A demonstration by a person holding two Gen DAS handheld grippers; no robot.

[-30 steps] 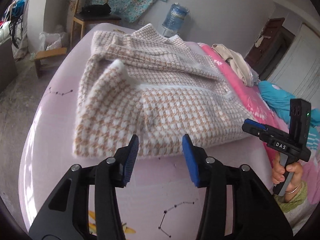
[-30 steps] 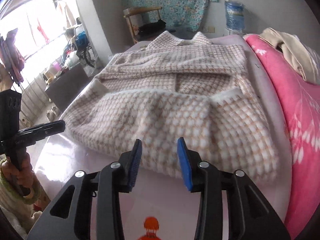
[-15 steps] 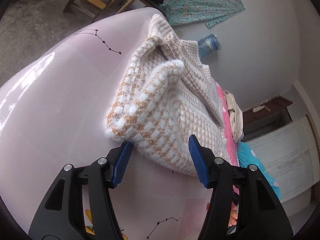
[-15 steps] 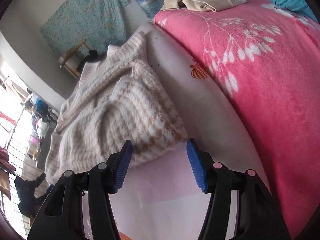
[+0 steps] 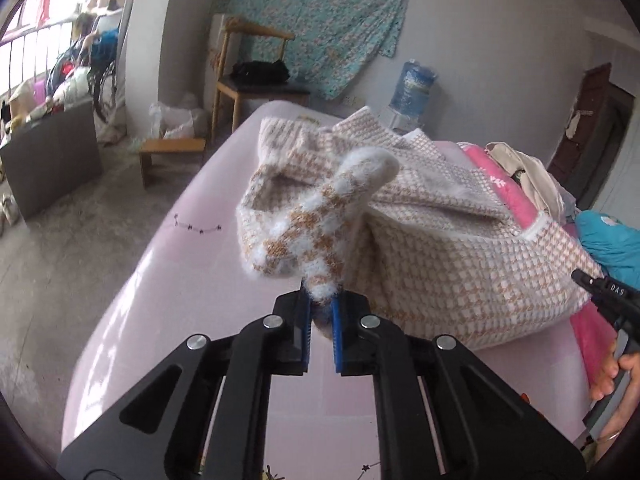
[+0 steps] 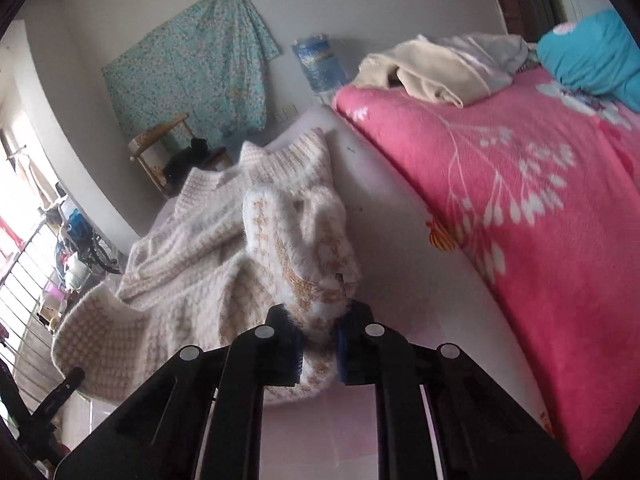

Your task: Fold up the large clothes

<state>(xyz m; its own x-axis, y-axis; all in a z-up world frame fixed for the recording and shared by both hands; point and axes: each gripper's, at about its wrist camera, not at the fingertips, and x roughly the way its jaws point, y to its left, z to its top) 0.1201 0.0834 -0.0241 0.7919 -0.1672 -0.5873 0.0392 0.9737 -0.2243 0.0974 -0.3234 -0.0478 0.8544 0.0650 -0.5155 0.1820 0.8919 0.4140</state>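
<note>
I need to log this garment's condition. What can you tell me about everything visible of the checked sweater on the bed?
The sweater is a thick, fuzzy knit in a tan-and-white houndstooth check with white ribbed trim. It lies partly folded on the pale pink sheet, beside a pink blanket. Its near hem is bunched and lifted at two corners: the left gripper pinches one, the right gripper the other, jaws closed on the fabric.
</note>
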